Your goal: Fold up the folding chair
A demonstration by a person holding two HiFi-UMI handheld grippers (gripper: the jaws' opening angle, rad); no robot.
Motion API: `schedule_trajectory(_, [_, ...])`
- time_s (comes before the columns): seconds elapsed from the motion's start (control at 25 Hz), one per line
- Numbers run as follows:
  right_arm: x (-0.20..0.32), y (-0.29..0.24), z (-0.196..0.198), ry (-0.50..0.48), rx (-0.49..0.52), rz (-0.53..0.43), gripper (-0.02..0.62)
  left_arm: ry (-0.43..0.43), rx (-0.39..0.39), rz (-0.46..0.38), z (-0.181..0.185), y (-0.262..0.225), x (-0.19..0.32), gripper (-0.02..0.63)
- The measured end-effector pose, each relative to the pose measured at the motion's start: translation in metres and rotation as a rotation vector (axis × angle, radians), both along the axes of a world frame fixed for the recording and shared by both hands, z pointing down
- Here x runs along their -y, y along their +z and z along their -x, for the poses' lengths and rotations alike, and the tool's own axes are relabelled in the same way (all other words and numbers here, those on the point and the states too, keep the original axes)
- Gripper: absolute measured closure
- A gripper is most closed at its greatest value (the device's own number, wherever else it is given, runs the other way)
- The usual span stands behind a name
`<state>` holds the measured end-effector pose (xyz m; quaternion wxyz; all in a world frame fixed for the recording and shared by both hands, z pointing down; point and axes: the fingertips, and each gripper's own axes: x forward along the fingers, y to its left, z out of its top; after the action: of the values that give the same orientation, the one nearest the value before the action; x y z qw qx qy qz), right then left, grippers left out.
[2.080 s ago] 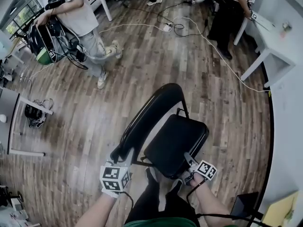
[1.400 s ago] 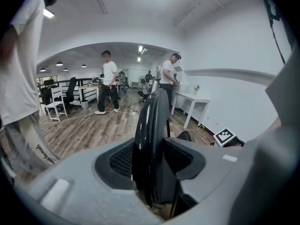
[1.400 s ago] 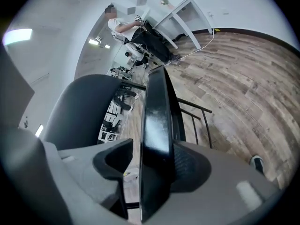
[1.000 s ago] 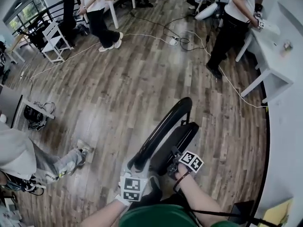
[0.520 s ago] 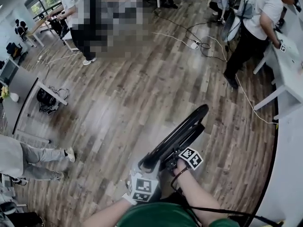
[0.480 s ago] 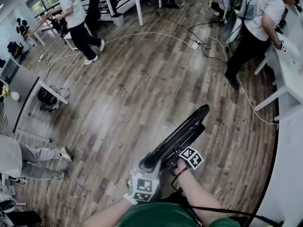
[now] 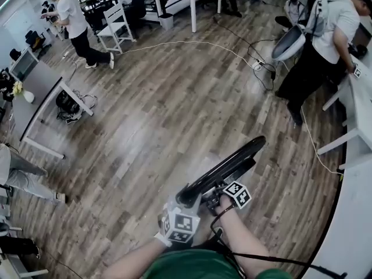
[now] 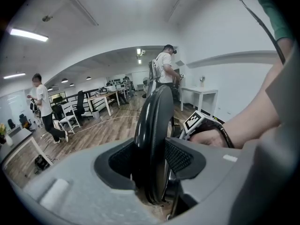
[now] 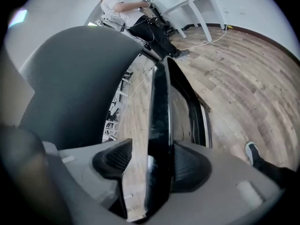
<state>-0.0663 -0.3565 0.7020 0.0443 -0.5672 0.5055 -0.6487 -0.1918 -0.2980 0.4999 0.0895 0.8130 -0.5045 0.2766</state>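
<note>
The black folding chair is folded flat and shows edge-on, slanting up to the right from my hands. My left gripper is shut on its rounded padded backrest rim, which fills the gap between both pads. My right gripper straddles a thin black seat edge. Its jaws have just been opening a little: the edge lies against the right pad, and wood floor shows between it and the left pad. A dark padded panel looms at that view's left.
A person bends over a white table at the right. Another person walks at the far left near a white chair. White cables cross the wood floor. A grey table stands at the left. My shoe shows low.
Two seconds ago the seat lay open; now the chair is folded flat. Over the last second both grippers stayed on it while it swung slightly right. The far person walked off leftward.
</note>
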Motion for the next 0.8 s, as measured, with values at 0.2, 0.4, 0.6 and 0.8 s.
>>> schedule_trajectory(0.2, [-0.007, -0.010, 0.006, -0.223, -0.056, -0.093, 0.322, -0.028, -0.007, 0.012, 0.004, -0.001, 0.002, 0.404])
schedule_trajectory(0.4, [-0.020, -0.029, -0.015, -0.288, -0.071, -0.150, 0.319, -0.031, -0.004, 0.004, 0.004, -0.001, 0.003, 0.403])
schedule_trajectory(0.6, [-0.026, -0.070, -0.065, -0.260, -0.121, -0.241, 0.324, -0.031, -0.002, 0.004, 0.000, -0.003, -0.001, 0.402])
schedule_trajectory(0.8, [-0.032, -0.145, -0.100, -0.295, -0.177, -0.425, 0.484, -0.026, -0.001, 0.010, -0.008, -0.007, -0.011, 0.402])
